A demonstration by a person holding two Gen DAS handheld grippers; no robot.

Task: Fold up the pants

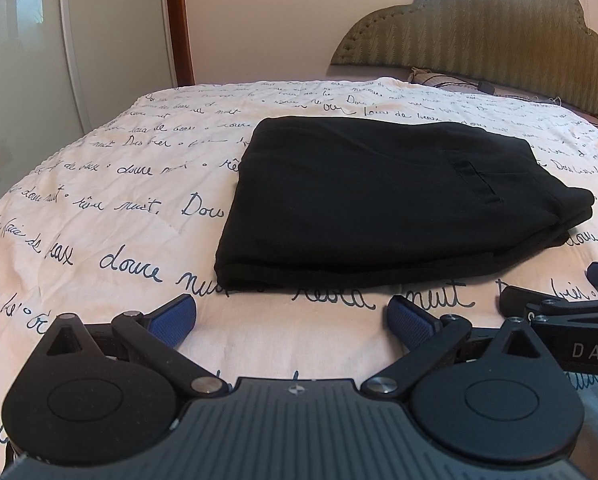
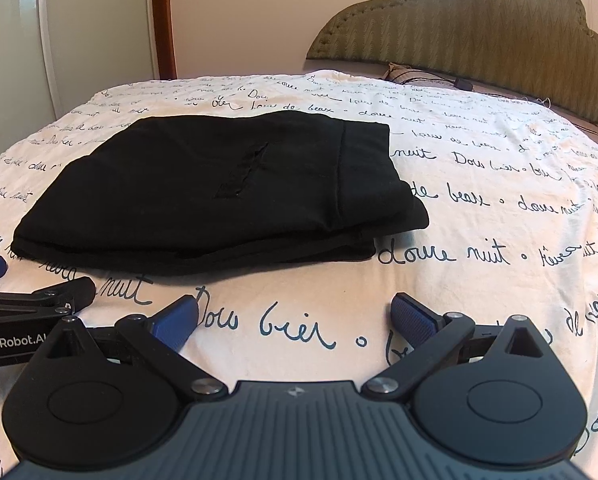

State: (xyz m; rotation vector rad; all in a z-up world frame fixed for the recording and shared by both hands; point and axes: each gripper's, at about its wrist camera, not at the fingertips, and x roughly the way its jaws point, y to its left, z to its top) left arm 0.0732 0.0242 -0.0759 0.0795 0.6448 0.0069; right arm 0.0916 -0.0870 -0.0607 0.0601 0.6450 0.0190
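Black pants (image 1: 375, 196) lie folded into a compact rectangle on the bed, a back pocket slit facing up. They also show in the right wrist view (image 2: 219, 192), left of centre. My left gripper (image 1: 291, 320) is open and empty, just in front of the near edge of the pants. My right gripper (image 2: 295, 318) is open and empty, in front of and to the right of the pants. The right gripper's side shows at the right edge of the left wrist view (image 1: 571, 320). The left gripper's side shows at the left edge of the right wrist view (image 2: 27, 312).
The bed is covered by a white quilt (image 1: 131, 208) printed with dark script. A green padded headboard (image 2: 479, 28) stands at the back right with a pillow and a cable (image 2: 439, 78) below it. A white wardrobe (image 1: 27, 60) stands at the left.
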